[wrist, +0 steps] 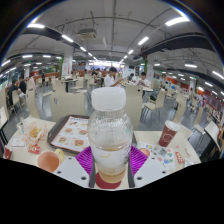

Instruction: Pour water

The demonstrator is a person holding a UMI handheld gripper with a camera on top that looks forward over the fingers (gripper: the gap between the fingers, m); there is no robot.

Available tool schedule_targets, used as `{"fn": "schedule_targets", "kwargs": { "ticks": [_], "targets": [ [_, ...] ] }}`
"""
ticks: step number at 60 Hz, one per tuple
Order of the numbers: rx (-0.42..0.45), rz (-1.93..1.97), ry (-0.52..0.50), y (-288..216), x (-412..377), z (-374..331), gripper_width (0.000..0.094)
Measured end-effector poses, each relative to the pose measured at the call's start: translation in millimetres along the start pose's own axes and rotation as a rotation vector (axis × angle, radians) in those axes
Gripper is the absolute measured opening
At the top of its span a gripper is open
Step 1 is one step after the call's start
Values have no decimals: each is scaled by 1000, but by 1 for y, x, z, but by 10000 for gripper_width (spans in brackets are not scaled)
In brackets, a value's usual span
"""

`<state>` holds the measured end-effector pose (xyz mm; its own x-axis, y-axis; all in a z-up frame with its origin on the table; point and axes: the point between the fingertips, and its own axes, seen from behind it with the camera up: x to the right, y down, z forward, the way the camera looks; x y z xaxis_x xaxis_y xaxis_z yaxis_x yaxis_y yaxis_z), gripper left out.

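Gripper view is looking out over a white table in a large hall lit by ceiling strips, with rows of tables and chairs stretching away behind. Going from the left, a clear plastic cup is standing near the table's edge, and just ahead of it a small orange cup is sitting lower and closer to the fingers; what either one is holding is too small to make out. Next to them a tray is lying flat, carrying a few small bits that may be food. At the middle, the water bottle is standing upright between the two fingers, filling most of the near view: it is clear plastic with a white cap, ribbed sides, and water is showing in its lower part with a pale tint. The gripper is closing on it, the magenta pads pressing against its sides left and right. Further right, a brown paper cup is standing on the table, well apart from the bottle, with some printed wrappers lying flat nearby.
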<state>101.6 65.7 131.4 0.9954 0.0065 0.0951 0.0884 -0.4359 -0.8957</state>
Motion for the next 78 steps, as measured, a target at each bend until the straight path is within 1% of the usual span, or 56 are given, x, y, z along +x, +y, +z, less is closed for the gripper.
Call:
{"fn": "schedule_targets", "kwargs": {
  "ticks": [9, 19, 20, 28, 33, 36, 37, 40, 41, 43, 44, 48, 51, 67, 78],
  "targets": [
    [-24, 81, -59, 34, -7, 27, 435],
    [-72, 126, -82, 70, -2, 42, 442],
    [-48, 128, -82, 68, -3, 45, 440],
    [-21, 115, -85, 69, -3, 39, 452],
    [-25, 119, -90, 72, -3, 46, 520],
    [-49, 120, -98, 72, -4, 38, 573],
    [-68, 118, -96, 76, -4, 38, 609],
    [-110, 115, -88, 82, -2, 34, 776],
    [-114, 113, -88, 82, -2, 31, 867],
    [-123, 105, -88, 83, 0, 27, 823],
    [-126, 99, -81, 82, -1, 19, 816],
    [-139, 83, -61, 77, 0, -6, 855],
    [-148, 77, -57, 73, -1, -25, 840],
    [-210, 71, -17, 68, -30, -165, 845],
    [-236, 81, -3, 72, -51, -231, 844]
  ]
}}
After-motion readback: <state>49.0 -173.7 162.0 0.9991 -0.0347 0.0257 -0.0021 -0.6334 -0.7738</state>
